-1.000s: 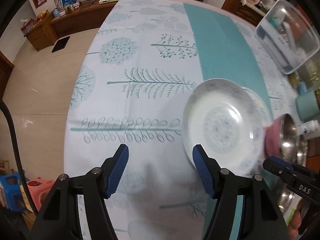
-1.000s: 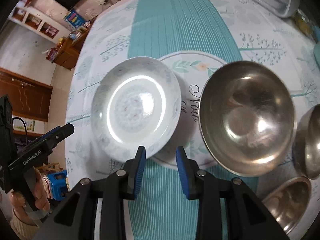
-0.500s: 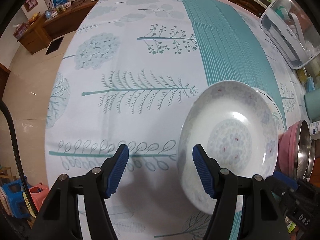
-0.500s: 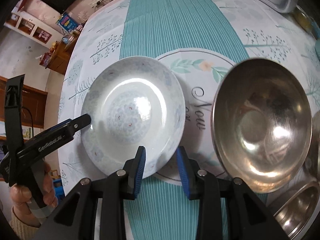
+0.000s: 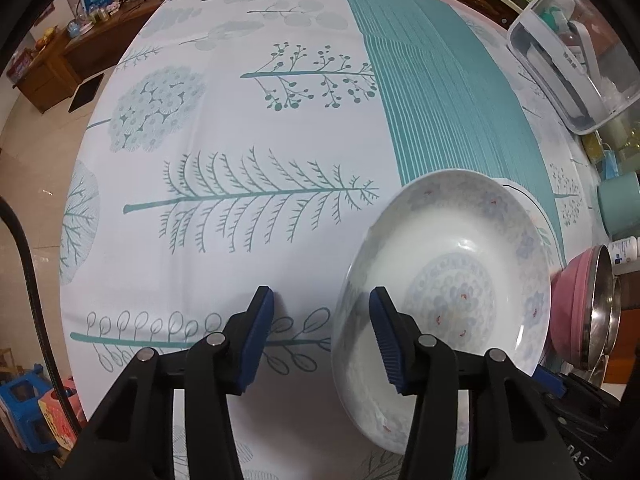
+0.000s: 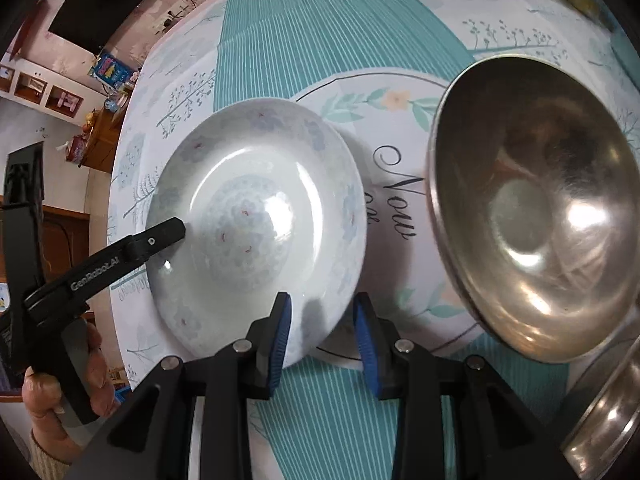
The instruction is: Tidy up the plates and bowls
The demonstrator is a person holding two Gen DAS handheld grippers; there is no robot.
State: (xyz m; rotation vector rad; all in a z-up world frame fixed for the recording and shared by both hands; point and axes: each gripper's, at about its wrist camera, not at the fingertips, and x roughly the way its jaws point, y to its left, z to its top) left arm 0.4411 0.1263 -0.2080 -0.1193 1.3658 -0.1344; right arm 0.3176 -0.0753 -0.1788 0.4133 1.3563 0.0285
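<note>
Closer now than a second ago: left tongs (image 5: 321,300) brought right up to the white, deep, round ceramic plate with pale blue flower print (image 5: 448,280), which fills more of both views than before. Same for the right tongs (image 6: 322,300), advanced to the plate's near edge.

Left tongs spread wide, holding nothing. Set astride the plate's rim, one pad inside the well and the other outside over the tree-printed cloth of the worktop (image 5: 240,140). Placed so, most likely, to pinch the rim and lift. Cannot tell whether either pad touches the china yet.

Right tongs parted more narrowly, also holding nothing. Poised at the plate's near rim, with the large round stainless-steel bowl (image 6: 532,208) off to their right. Perhaps there to steady the plate.

Plate itself sits flat on the worktop, ahead and right of the left tongs, ahead and left of the right tongs. Overlaps the edge of a round white placemat with leaf print and black script (image 6: 396,208). Glossy, with bright reflections in the well; a ring of blue blossoms and tiny red flecks at the centre, fainter flowers round the rim. Empty and seemingly clean.
</note>
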